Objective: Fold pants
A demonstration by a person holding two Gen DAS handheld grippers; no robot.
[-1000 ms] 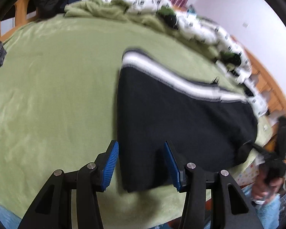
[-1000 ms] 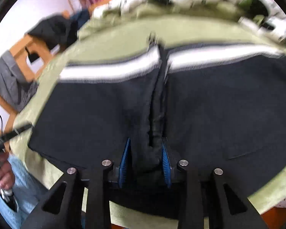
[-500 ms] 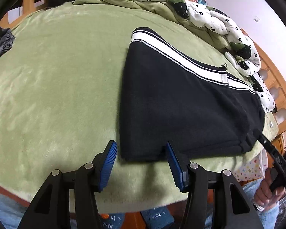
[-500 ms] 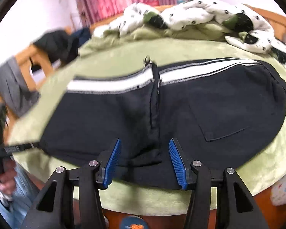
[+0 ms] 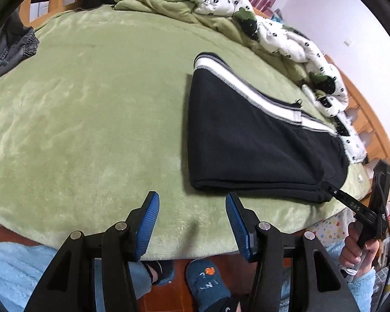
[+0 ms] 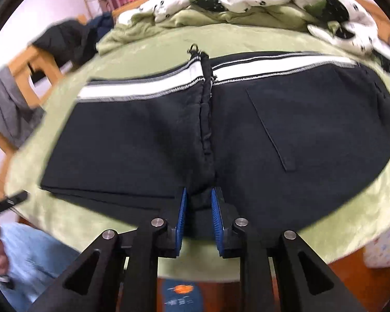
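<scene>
Black pants (image 6: 299,140) with a white-striped waistband lie flat on the green blanket (image 5: 91,119), waistband away from me. My right gripper (image 6: 199,202) is at the near edge, at the crotch seam. Its jaws are closing and a bunch of black fabric fills the gap between the blue pads (image 6: 182,208). In the left wrist view the pants (image 5: 247,143) lie up and to the right of my left gripper (image 5: 192,218). That gripper stands open over bare blanket near the bed's front edge, with nothing between its fingers. The right gripper's tip (image 5: 327,184) touches the pants' near right corner.
A rumpled white spotted duvet (image 5: 278,33) and green bedding pile up along the far side. Grey clothing (image 5: 10,49) lies at the left edge, dark clothes on a wooden chair (image 6: 65,41). A person's legs and blue slippers (image 5: 208,286) are below the bed's edge.
The left gripper has drawn back and to the left; the pants' edge is no longer between its fingers. The right gripper opened wide, then closed again on the crotch fabric.
</scene>
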